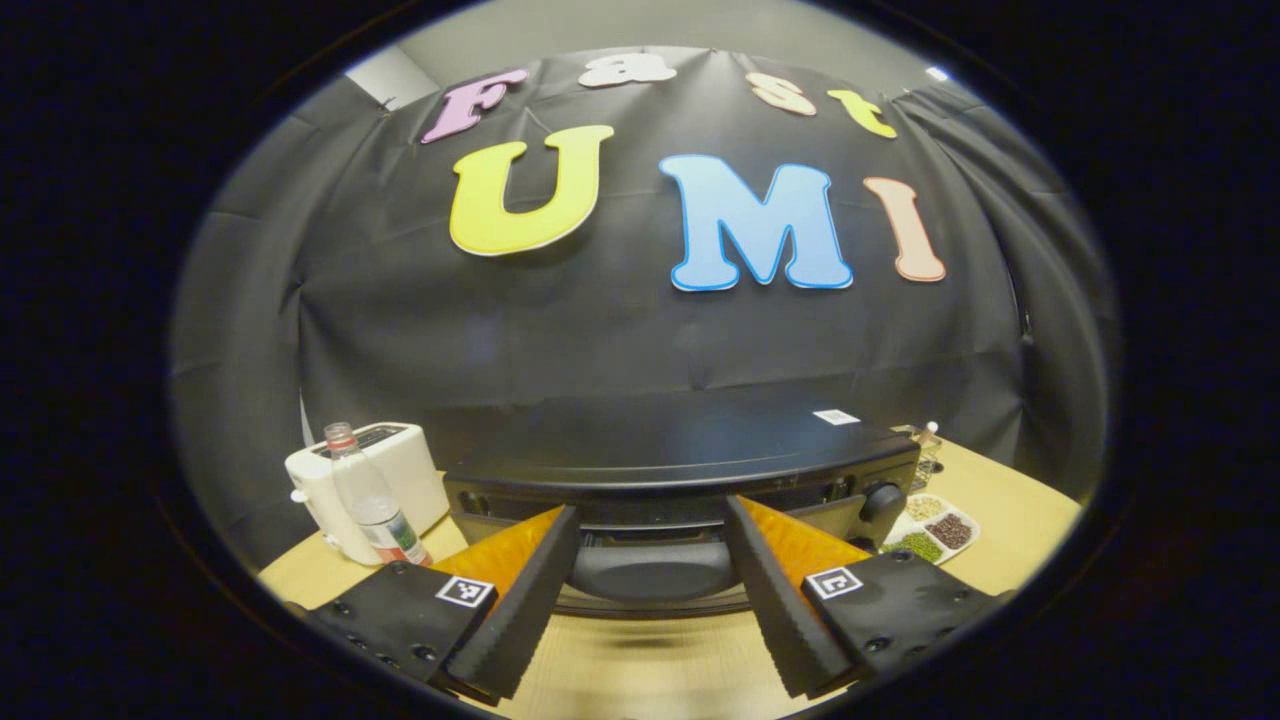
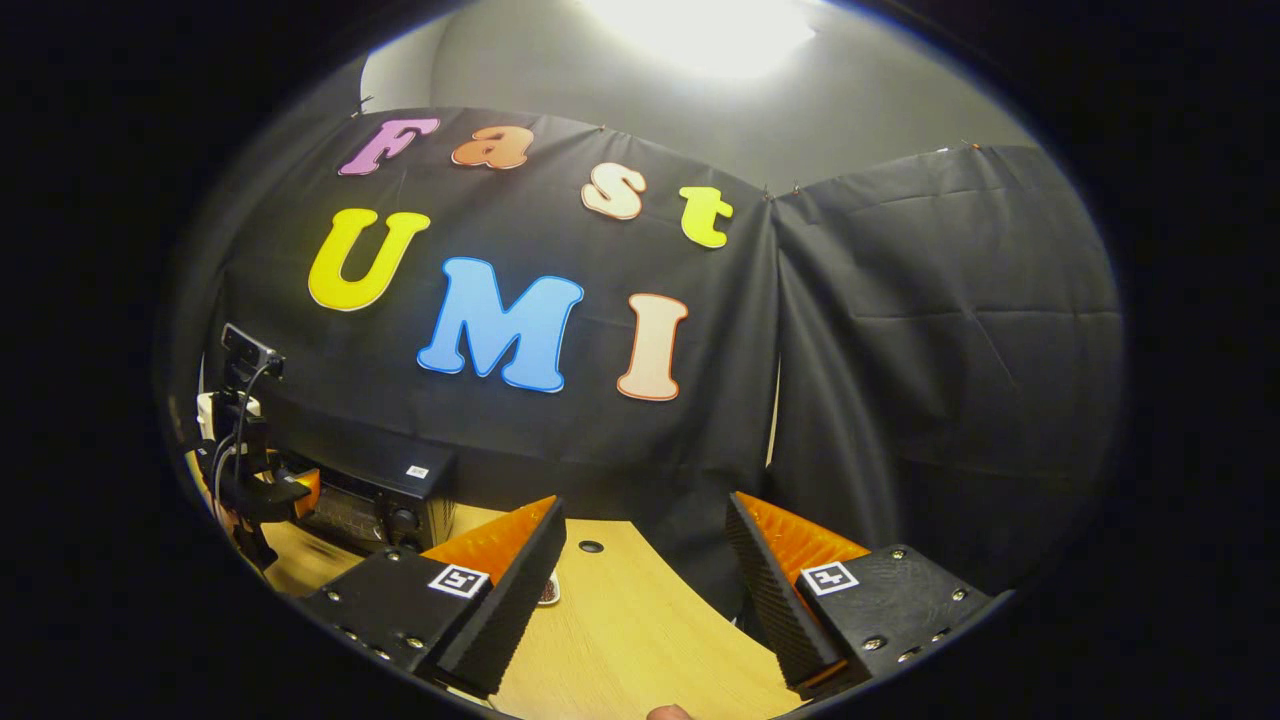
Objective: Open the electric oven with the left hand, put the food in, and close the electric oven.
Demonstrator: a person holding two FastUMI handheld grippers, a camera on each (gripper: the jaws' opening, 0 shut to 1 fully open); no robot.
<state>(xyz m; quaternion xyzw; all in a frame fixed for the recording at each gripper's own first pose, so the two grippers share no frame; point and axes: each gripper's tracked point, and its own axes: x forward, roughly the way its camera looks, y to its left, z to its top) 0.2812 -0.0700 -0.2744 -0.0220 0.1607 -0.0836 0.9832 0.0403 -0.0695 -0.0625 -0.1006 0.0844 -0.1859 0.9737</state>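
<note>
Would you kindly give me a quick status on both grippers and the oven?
Left gripper open, straddling handle of black electric oven. Oven door shut. Right gripper open, empty, over light wooden table. Nothing in the way.

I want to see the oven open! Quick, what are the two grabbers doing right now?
Left gripper: open, holding nothing, lined up in front of the oven handle.
Right gripper: open, holding nothing, over the table.
</note>
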